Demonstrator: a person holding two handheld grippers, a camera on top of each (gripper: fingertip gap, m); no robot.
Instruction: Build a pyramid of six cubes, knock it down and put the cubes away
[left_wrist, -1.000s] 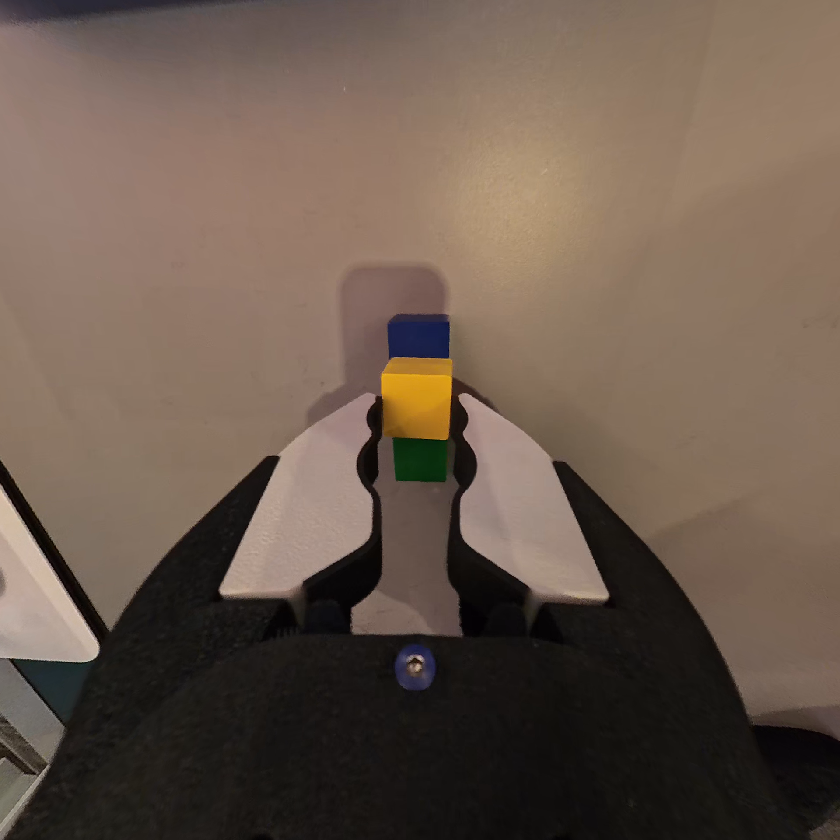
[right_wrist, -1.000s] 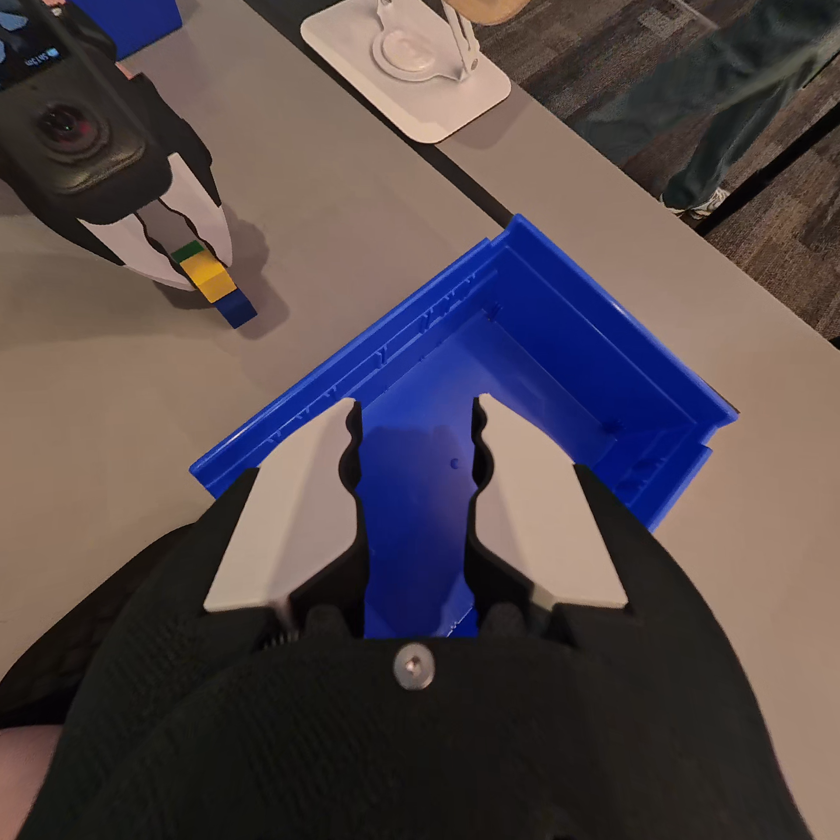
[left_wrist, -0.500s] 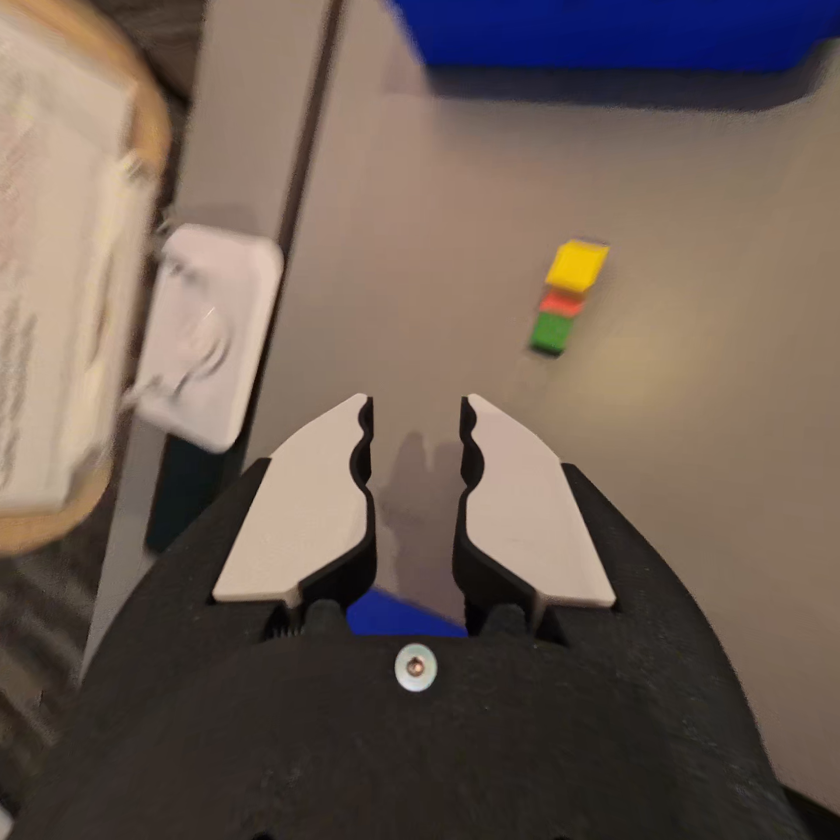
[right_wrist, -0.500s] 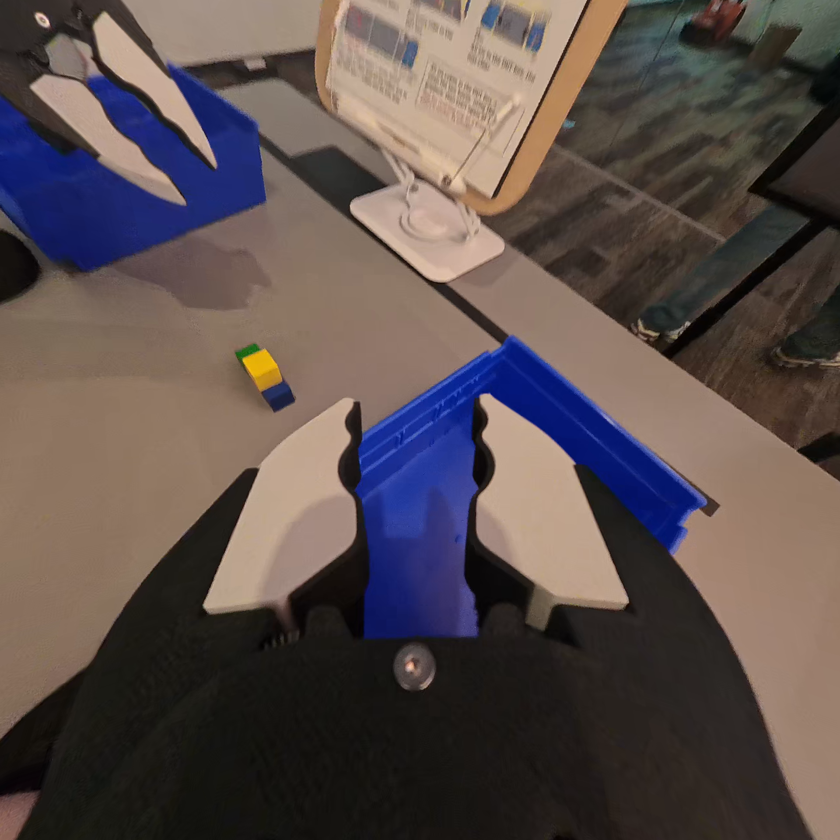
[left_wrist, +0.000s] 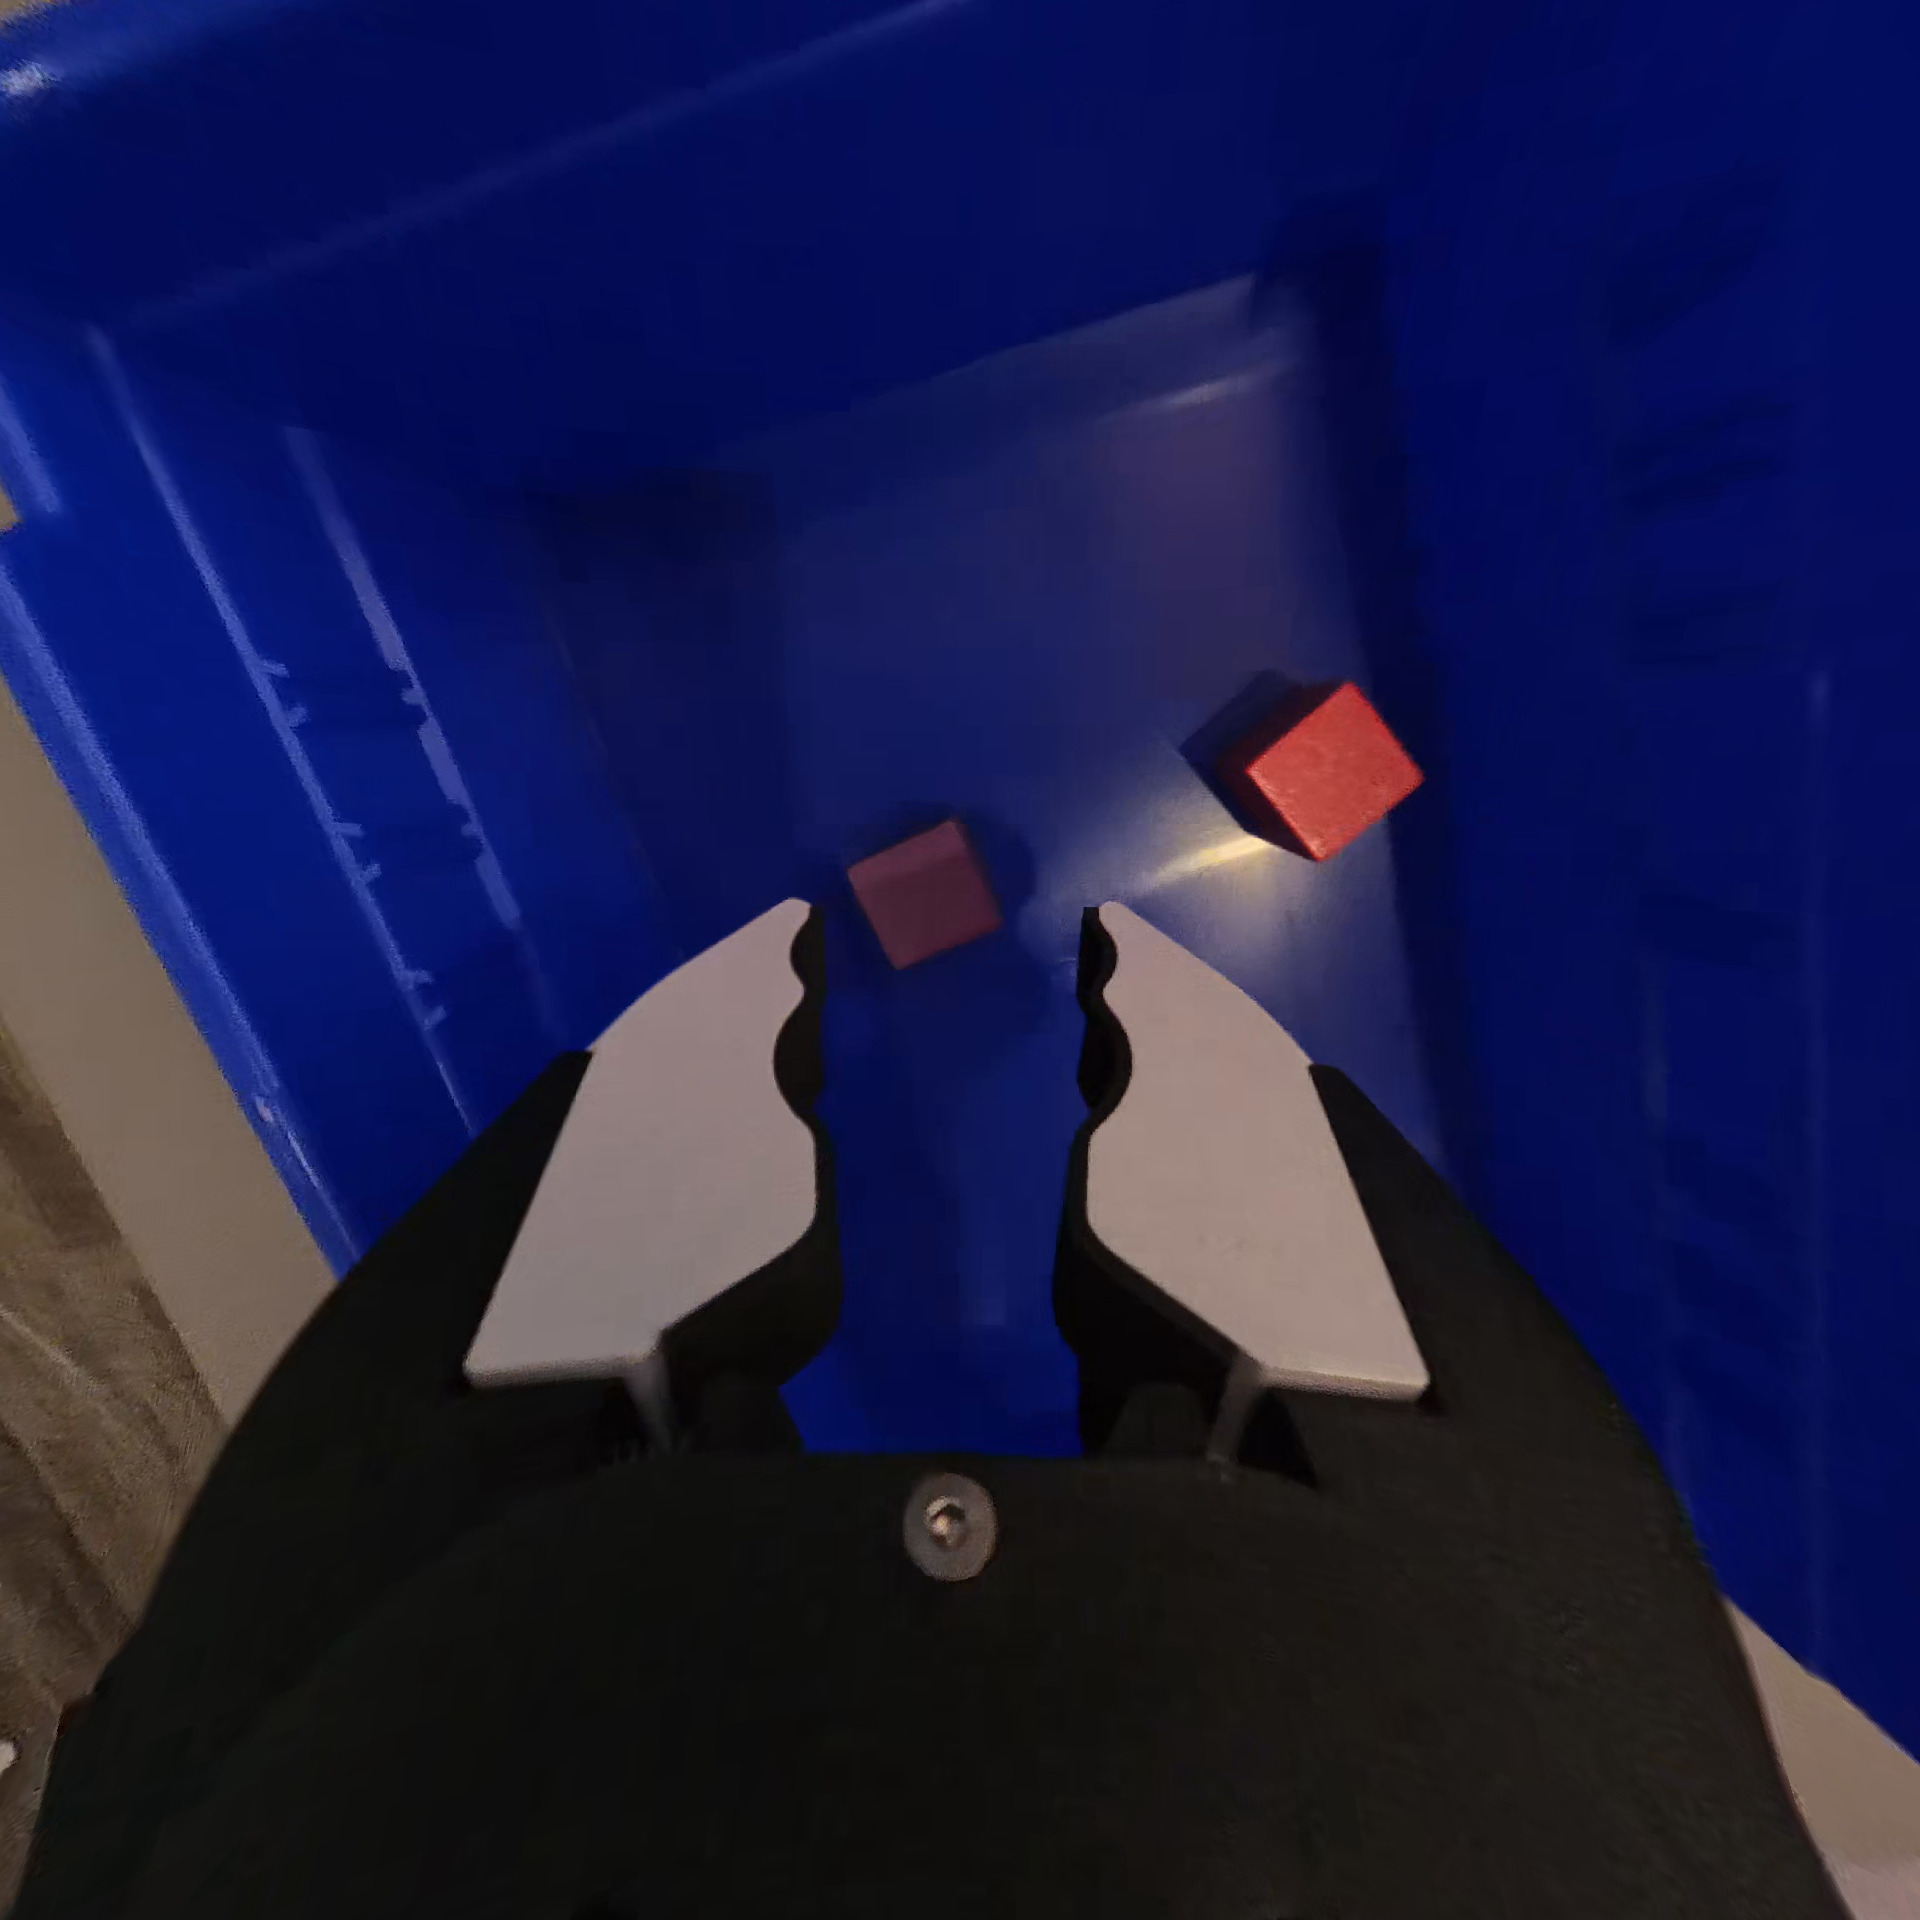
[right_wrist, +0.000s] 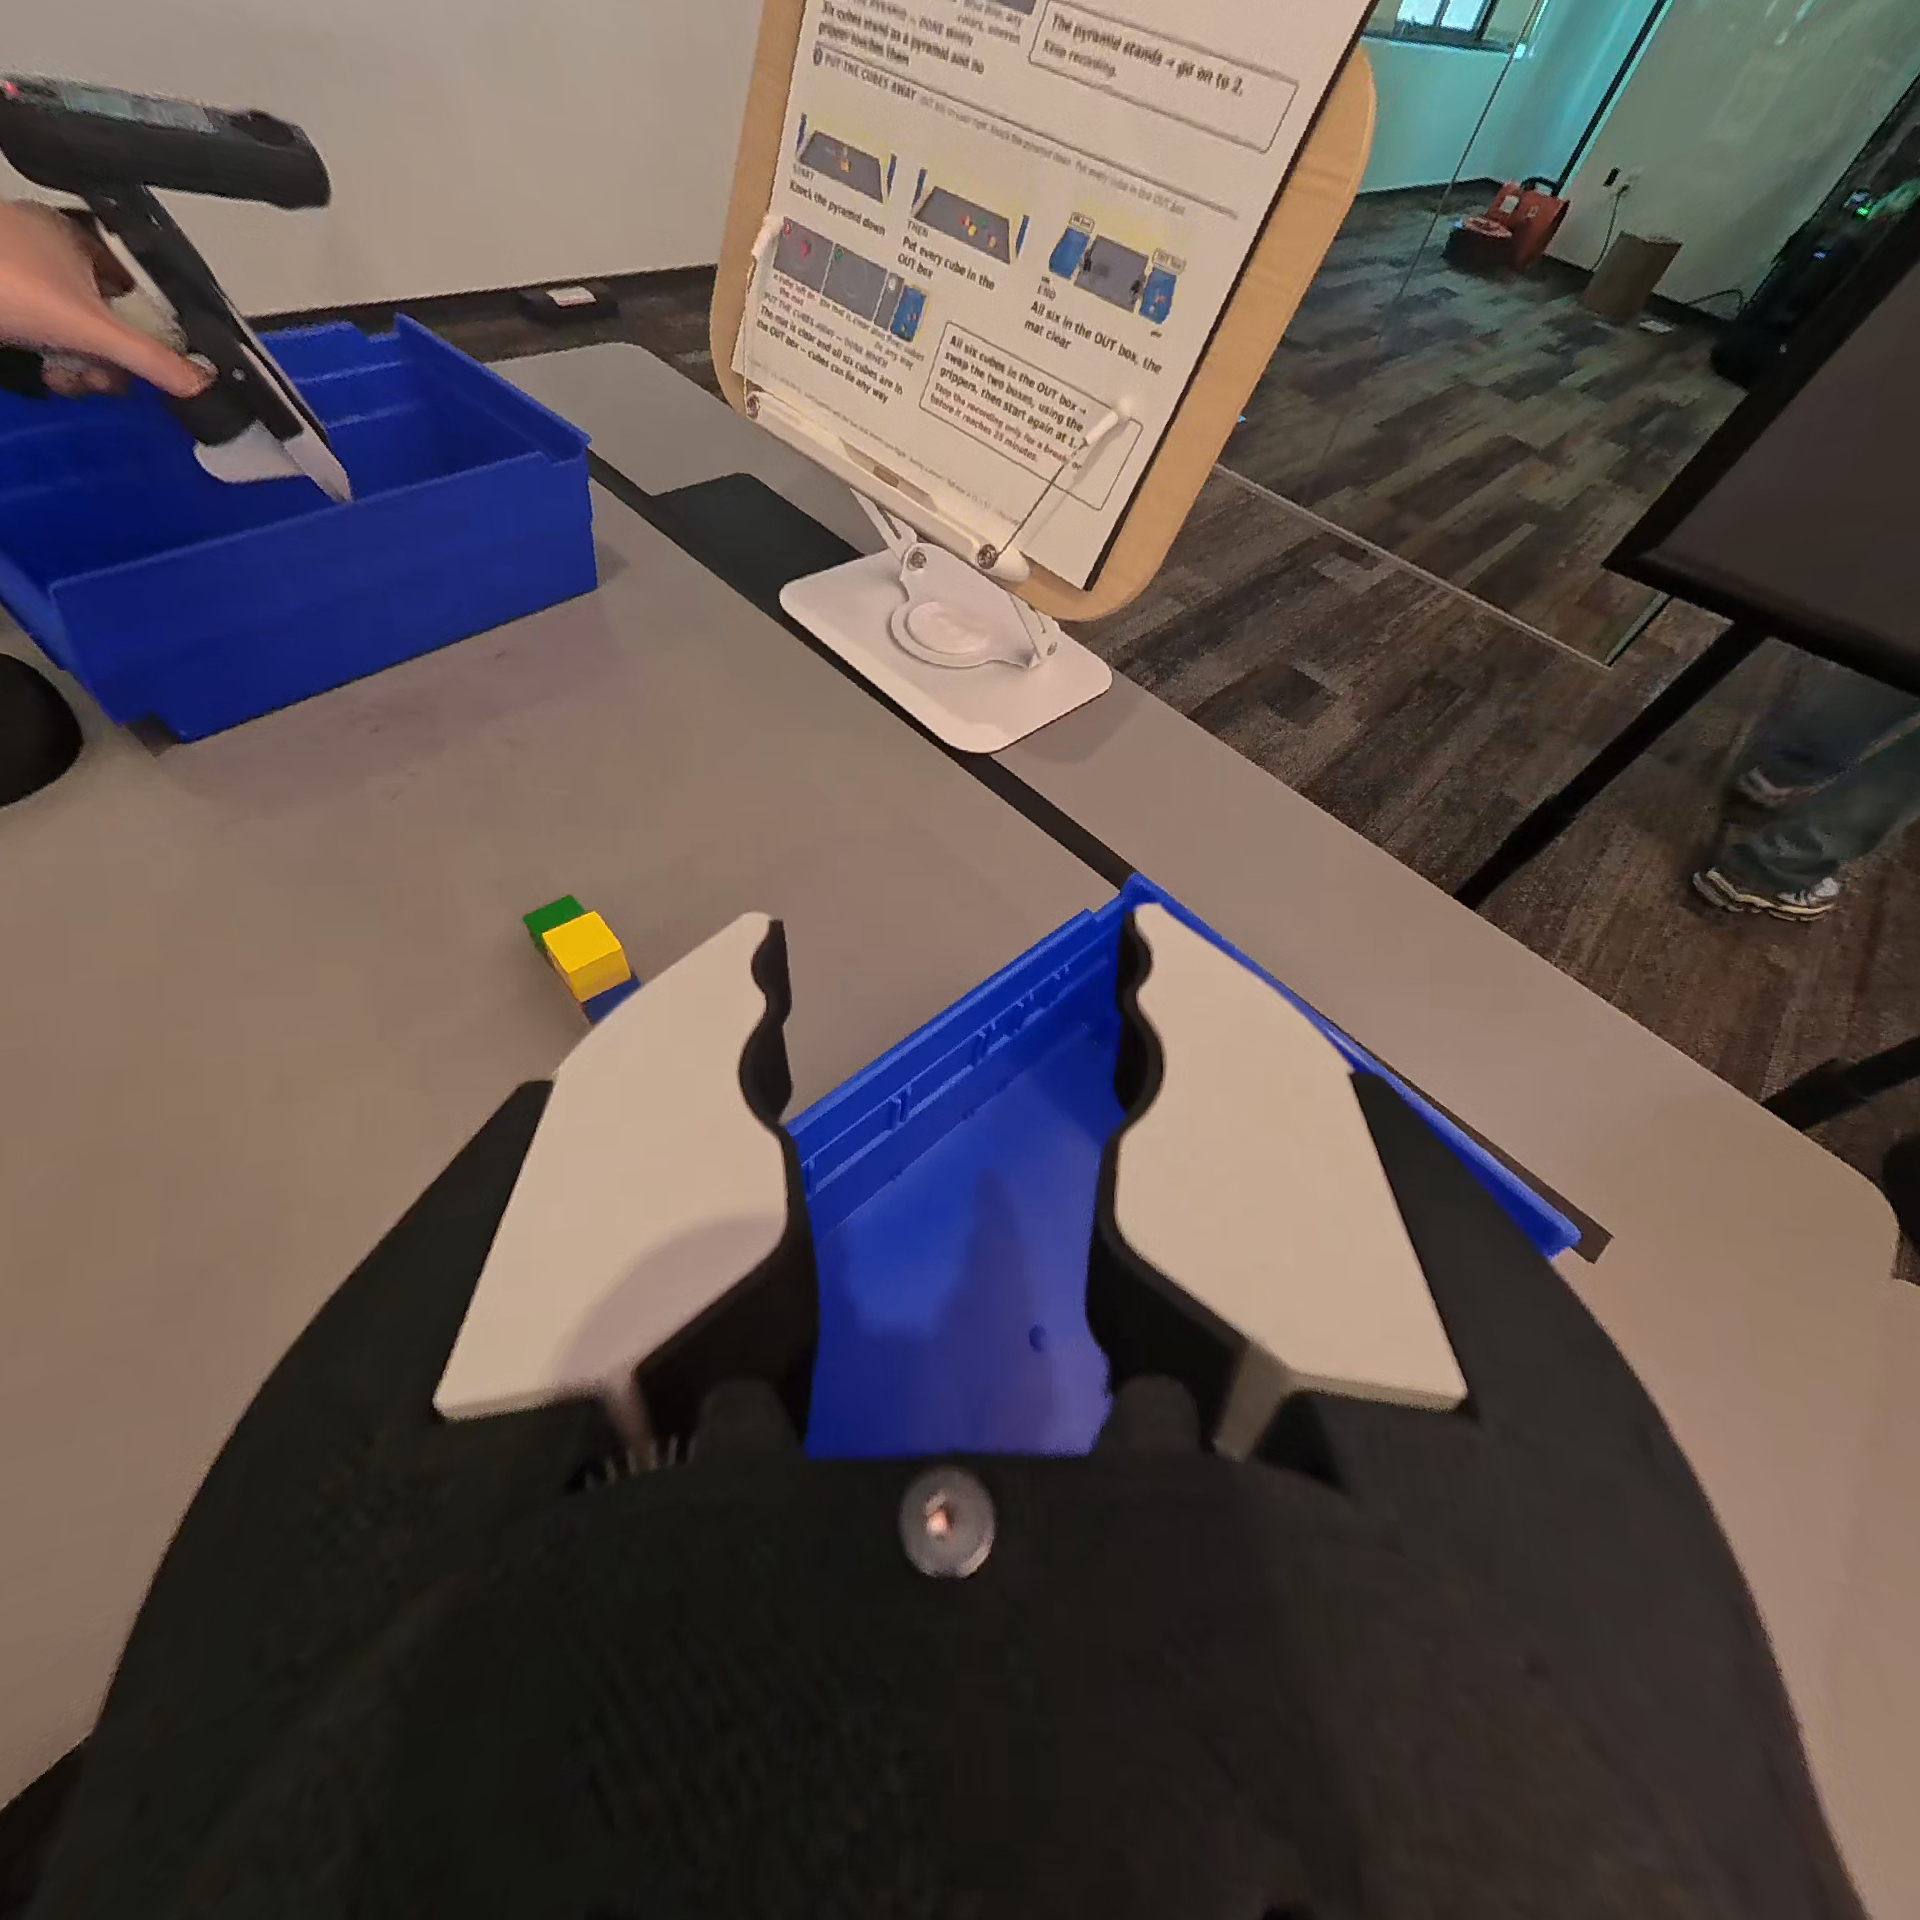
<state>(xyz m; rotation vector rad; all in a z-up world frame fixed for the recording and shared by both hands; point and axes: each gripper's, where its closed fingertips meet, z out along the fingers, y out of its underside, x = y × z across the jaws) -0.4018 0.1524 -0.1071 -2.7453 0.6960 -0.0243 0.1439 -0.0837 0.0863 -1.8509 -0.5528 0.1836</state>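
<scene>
In the left wrist view my left gripper (left_wrist: 945, 912) is open and empty, reaching down into a blue bin (left_wrist: 520, 727). A purple cube (left_wrist: 925, 894) lies on the bin floor just beyond the fingertips, untouched. A red cube (left_wrist: 1325, 769) lies farther right. In the right wrist view my right gripper (right_wrist: 954, 920) is open and empty above a second blue bin (right_wrist: 987, 1195). A yellow cube (right_wrist: 587, 951) sits on top of a small row on the grey table (right_wrist: 416, 1039), with a green cube (right_wrist: 551, 920) behind it and a blue cube (right_wrist: 613, 1003) partly hidden by my left finger.
The left gripper (right_wrist: 270, 447), held by a hand (right_wrist: 73, 312), shows in the far bin (right_wrist: 312, 582) at the upper left. A stand with an instruction sheet (right_wrist: 1039, 260) on a white base (right_wrist: 945, 644) stands at the table's far edge. A person's legs (right_wrist: 1818, 831) are on the floor at right. The left gripper's tips are roughly 65 centimetres from the right gripper's. The red cube (left_wrist: 1325, 769) is about 6 centimetres from my left fingertips and 55 centimetres from my right.
My left gripper let go of the yellow cube on the stack, swung away to the far bin and opened wider. My right gripper tilted up and opened wider.
</scene>
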